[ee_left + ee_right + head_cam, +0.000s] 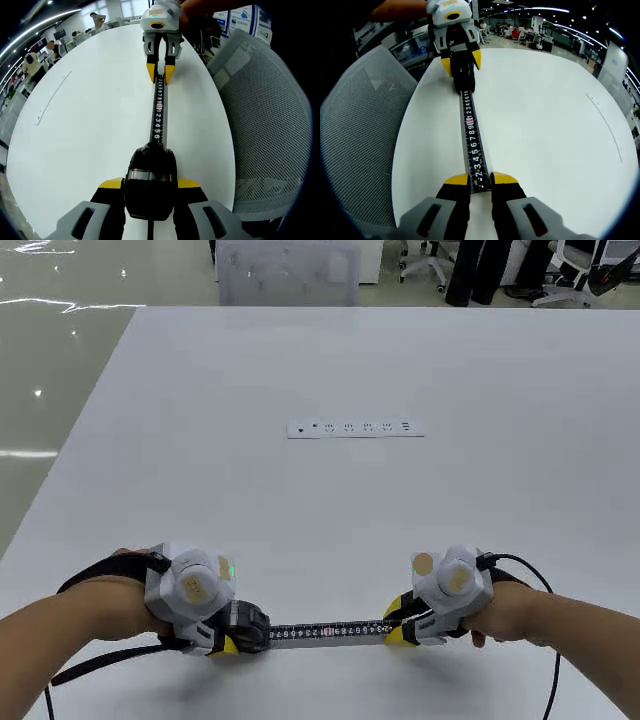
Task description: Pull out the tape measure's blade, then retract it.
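Mesh chair (265,125) sits just off the near edge, clear of the work. Along the near edge of the worktop (400,370), L tongs (235,633) pinch the black case (248,628) by its sides, toward the near-left corner. The case rests on the worktop. Blade (325,631) runs out of it to the right, flat, numbers up, approx parallel w/ the near edge. R tongs (398,622) are pressed onto the blade's tip, toward the near-right corner. In the right gripper view the yellow tips sit either side of the blade end w/ the tip btwn them.

Step, as I read it: the pull-out. A short length is out, straight btwn the two tongs. Can't tell if more is meant to come out.

Next calls for L tongs to hold the case fixed. R tongs either draw further along the near edge or walk the tip back to the case mouth. Go slow & in line so the blade doesn't twist or snap back. Can't see a lock on the case.

Further off, a power strip (355,428) lies mid-worktop, well apart from the tape. Nothing lies along the near edge to block the blade. Beyond the far edge are a clear bin (285,275) & office chairs, no bearing on the job.
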`<state>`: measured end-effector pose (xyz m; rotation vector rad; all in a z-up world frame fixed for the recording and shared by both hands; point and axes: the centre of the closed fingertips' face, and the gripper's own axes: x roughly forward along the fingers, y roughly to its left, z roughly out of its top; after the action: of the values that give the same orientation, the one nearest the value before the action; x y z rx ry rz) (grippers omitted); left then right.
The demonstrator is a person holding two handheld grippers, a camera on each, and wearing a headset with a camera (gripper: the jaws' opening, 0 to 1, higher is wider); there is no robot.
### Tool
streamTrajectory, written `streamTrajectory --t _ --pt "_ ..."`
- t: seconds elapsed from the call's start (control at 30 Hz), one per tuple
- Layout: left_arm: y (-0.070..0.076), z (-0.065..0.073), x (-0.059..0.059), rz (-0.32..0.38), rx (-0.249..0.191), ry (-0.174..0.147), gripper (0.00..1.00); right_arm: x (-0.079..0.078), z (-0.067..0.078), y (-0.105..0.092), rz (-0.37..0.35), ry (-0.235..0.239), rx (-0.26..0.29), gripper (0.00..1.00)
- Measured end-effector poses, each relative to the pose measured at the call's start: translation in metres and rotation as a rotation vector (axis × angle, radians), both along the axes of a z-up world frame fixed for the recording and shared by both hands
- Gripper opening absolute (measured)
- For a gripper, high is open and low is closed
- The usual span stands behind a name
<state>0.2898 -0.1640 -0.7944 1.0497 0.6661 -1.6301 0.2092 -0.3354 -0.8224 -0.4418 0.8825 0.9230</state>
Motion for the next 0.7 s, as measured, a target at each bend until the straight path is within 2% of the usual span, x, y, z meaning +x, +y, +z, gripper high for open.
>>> streamTrajectory --t 0.4,0.7 --pt "-0.001 0.0 0.0 -0.008 0.005 -0.001 0.33 -0.003 0.002 -0.006 0.0 0.001 0.0 0.14" --pt "-0.002 0.001 -0.001 -0.003 0.006 0.004 0.33 -0.009 0.002 -0.019 -0.006 0.005 -0.007 0.14"
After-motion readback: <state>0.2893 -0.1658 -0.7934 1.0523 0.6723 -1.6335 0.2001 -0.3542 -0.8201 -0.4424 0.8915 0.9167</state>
